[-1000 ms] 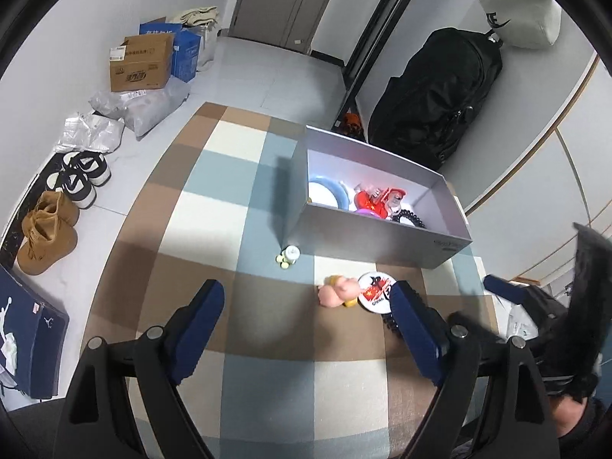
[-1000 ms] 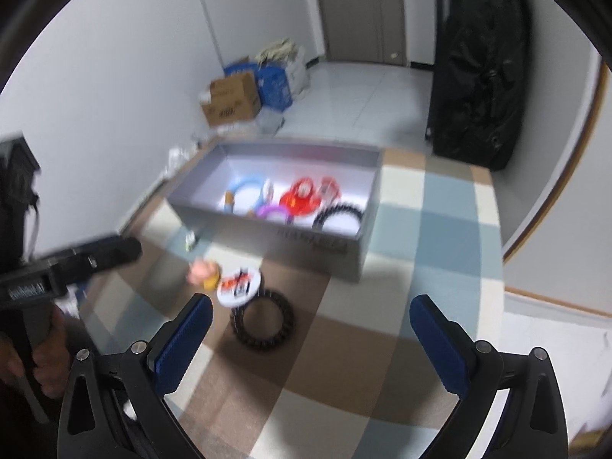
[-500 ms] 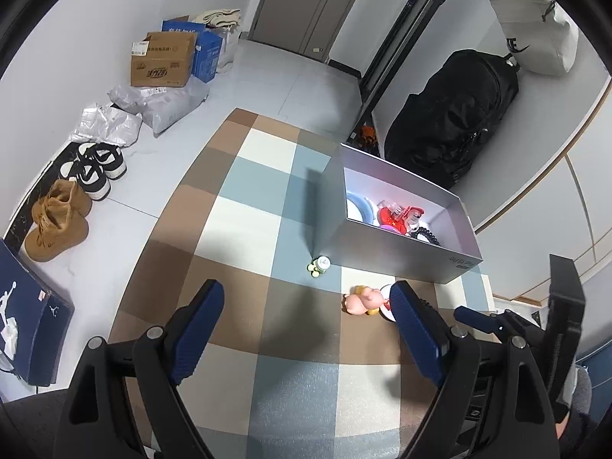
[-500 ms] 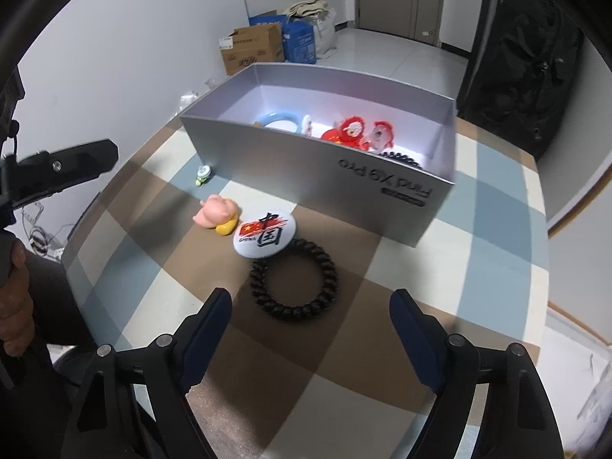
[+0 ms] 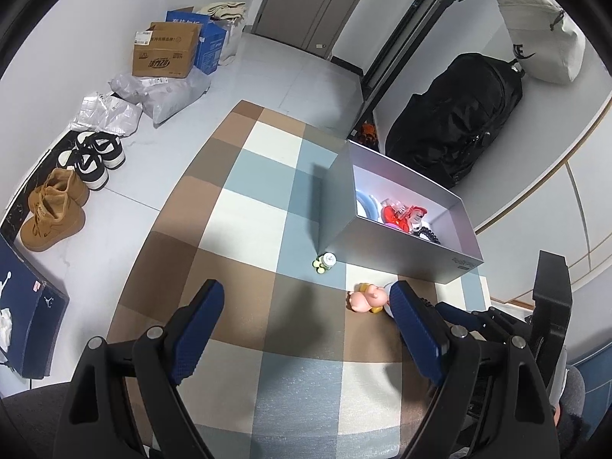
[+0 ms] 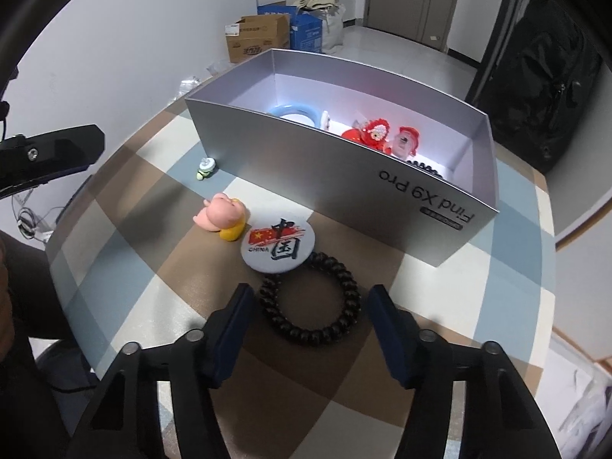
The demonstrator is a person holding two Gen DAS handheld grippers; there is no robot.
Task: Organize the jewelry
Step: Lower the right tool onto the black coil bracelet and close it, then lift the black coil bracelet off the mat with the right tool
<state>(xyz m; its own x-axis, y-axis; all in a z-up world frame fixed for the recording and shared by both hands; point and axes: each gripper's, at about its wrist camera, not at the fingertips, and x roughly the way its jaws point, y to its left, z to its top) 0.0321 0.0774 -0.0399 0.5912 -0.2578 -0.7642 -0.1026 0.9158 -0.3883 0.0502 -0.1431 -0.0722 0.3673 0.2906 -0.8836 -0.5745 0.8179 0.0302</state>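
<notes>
A silver box (image 6: 344, 179) stands on the checked table and holds a blue ring (image 6: 294, 111), red ornaments (image 6: 376, 134) and a black coil. In front of it lie a black bead bracelet (image 6: 311, 298), a round China badge (image 6: 277, 244) overlapping it, a pink pig charm (image 6: 220, 214) and a small green-white charm (image 6: 204, 168). My right gripper (image 6: 311, 321) is open, its fingers either side of the bracelet. My left gripper (image 5: 306, 329) is open and empty above the table, left of the pig (image 5: 361, 298). The box (image 5: 401, 237) lies beyond it.
The table edge curves close on the left and right. On the floor are cardboard boxes (image 5: 168, 51), plastic bags, shoes (image 5: 53, 206) and a black bag (image 5: 459, 114) by the wall. The left gripper's arm (image 6: 49, 153) shows at the left of the right wrist view.
My right gripper has dropped down and forward to the bracelet, and its fingers have narrowed around it. My left gripper has pulled back and up a little.
</notes>
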